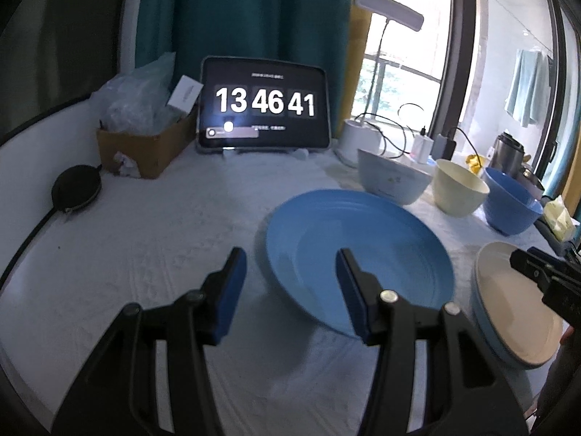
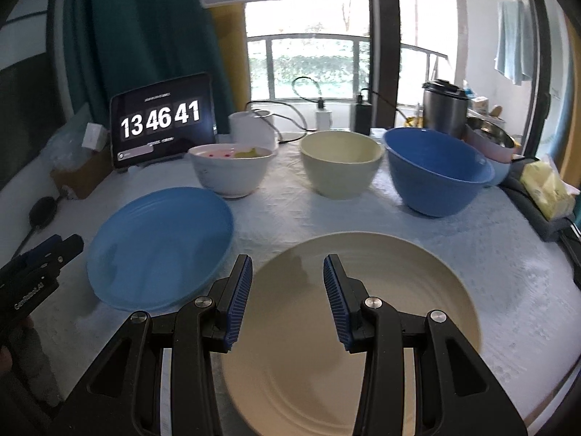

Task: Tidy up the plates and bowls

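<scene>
Your bench (image 2: 297,218) wears a white textured cloth, and behind it you have a teal curtain (image 1: 247,11) and tall windows onto a railed balcony. A tablet (image 1: 264,105) leans at the back showing 13 46 41, with a cardboard box (image 1: 145,152) of crumpled plastic to its left and a black round pouch (image 1: 76,189) nearer the edge. A white lamp (image 1: 388,9) rises from its base beside the tablet (cables and chargers trail off to its right).

Three bowls stand in a row along the back: a white bowl (image 2: 232,170), a cream bowl (image 2: 341,161) and a blue bowl (image 2: 435,170), each apart from the next. A steel pot (image 2: 445,109) and a yellow pack (image 2: 548,189) sit past the blue bowl.

In front of the bowls lie two plates, side by side and not touching in the right wrist view: the blue plate (image 2: 159,247) on the left, the cream plate (image 2: 363,327) on the right. In the left wrist view a pale blue rim shows under the cream plate, so it seems to rest on another.

Your left tool (image 1: 290,287) hangs over the near left edge of the blue plate, its pads spread about halfway with nothing between them; whether the right pad touches the plate, I cannot tell. Your right tool (image 2: 287,298) hovers above the cream plate, likewise half spread and holding nothing.
</scene>
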`<act>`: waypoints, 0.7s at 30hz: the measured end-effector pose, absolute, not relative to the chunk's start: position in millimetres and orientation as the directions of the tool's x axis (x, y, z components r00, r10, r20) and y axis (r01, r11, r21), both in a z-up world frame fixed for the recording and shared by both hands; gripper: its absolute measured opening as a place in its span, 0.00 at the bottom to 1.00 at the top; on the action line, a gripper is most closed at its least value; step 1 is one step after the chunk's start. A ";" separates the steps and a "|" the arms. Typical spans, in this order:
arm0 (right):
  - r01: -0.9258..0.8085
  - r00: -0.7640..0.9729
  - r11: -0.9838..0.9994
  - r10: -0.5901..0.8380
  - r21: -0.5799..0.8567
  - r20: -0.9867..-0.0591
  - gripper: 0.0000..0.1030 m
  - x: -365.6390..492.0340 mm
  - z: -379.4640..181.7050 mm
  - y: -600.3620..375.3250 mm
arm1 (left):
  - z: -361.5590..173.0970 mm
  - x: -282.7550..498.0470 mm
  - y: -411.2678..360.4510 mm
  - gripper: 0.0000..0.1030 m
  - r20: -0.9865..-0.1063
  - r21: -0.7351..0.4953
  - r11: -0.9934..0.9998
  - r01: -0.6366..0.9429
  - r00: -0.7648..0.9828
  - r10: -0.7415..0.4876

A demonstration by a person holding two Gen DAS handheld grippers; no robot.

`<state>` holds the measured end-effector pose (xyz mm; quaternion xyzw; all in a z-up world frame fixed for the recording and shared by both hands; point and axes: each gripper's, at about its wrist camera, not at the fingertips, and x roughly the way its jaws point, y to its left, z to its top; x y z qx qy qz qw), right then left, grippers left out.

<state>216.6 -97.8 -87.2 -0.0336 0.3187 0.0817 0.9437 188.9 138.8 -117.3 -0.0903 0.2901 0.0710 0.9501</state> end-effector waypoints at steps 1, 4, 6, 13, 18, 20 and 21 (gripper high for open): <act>-0.183 0.782 0.983 0.139 -0.011 -0.608 0.42 217.7 -88.1 -94.1 | -118.6 190.7 141.1 0.51 -0.570 -0.132 0.972 -0.197 0.817 0.088; -0.200 0.773 0.980 0.152 -0.009 -0.616 0.42 222.8 -91.4 -84.0 | -122.3 197.0 147.8 0.51 -0.579 -0.148 0.967 -0.206 0.811 0.085; -0.210 0.765 0.978 0.160 -0.006 -0.624 0.42 227.0 -93.9 -78.3 | -124.5 200.9 150.8 0.51 -0.586 -0.153 0.964 -0.219 0.805 0.090; -0.248 0.732 0.969 0.199 0.018 -0.652 0.42 244.5 -104.0 -55.0 | -137.8 217.6 157.0 0.51 -0.665 -0.179 0.952 -0.247 0.744 0.068; -0.265 0.700 0.964 0.207 0.020 -0.683 0.42 261.6 -112.3 -38.8 | -144.9 226.4 154.6 0.51 -0.703 -0.180 0.954 -0.238 0.710 0.044; -0.255 0.691 0.967 0.204 0.030 -0.693 0.42 268.0 -115.2 -35.7 | -147.4 229.9 154.4 0.51 -0.716 -0.186 0.955 -0.229 0.698 0.028; -0.246 0.687 0.969 0.196 0.030 -0.700 0.42 271.4 -117.1 -34.3 | -149.0 231.9 153.8 0.51 -0.724 -0.187 0.957 -0.221 0.690 0.018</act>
